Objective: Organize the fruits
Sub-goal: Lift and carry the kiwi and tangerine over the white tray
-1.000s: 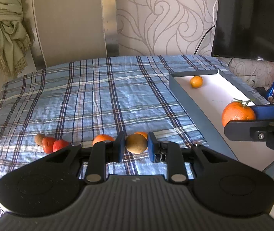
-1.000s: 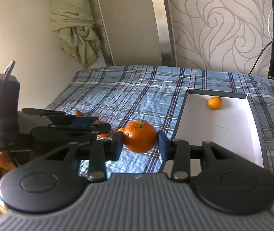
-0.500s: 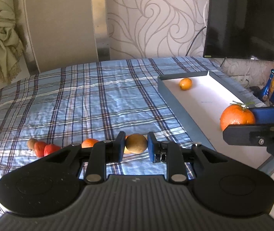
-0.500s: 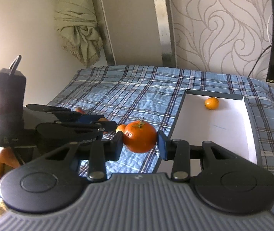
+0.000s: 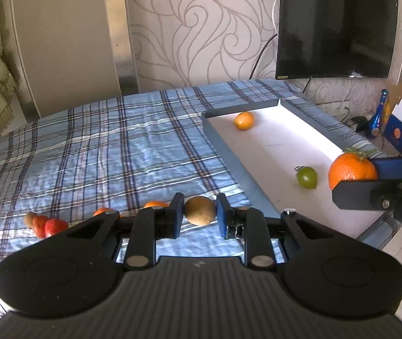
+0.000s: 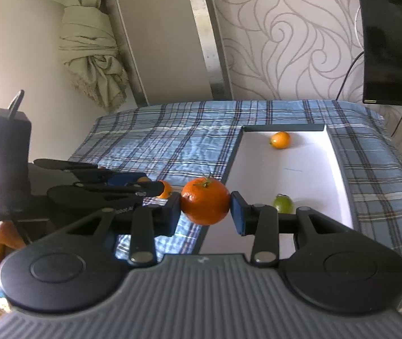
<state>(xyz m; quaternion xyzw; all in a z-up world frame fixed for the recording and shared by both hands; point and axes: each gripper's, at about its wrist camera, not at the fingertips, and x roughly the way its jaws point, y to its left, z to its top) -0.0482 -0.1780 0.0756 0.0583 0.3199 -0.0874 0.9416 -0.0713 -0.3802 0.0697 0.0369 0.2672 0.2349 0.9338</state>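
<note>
**Both grippers loaded, tray not yet reached**

Nearest in our left wrist view: left gripper, blue fingers clenched on a small brown fruit. It's roundish and tan; we can't tell what kind. It is held above the bed, near the tray's near-left corner.

Right wrist view: right gripper clamped on an orange, with a green stem stub on top. It sits over the tray's left wall, roughly at the edge, and we can't tell whether it is fully inside the footprint. From the left camera we see the same orange at the right edge, with the gripper body cut off by the frame.

Behind the left gripper, on the plaid cover: loose fruits in a row. We see two red ones and a brownish one at the left end; two orange ones are mostly hidden behind the fingers, with only their tops showing. The right camera catches one more orange fruit, half hidden behind the left gripper's side.

A hand shows at the far left of the right view, blown out by sunlight and cut off.

Tray: dark walls, white floor; the near end is hidden by the grippers in both views. Inside it are a green fruit near the front and a small orange fruit at the far end, well apart.

Farther back: a TV on the patterned wall, cropped at the right edge in the right view, and a knotted curtain on the left. There is clutter beyond the bed's right side, a blue bottle and boxes, too small to identify.
</note>
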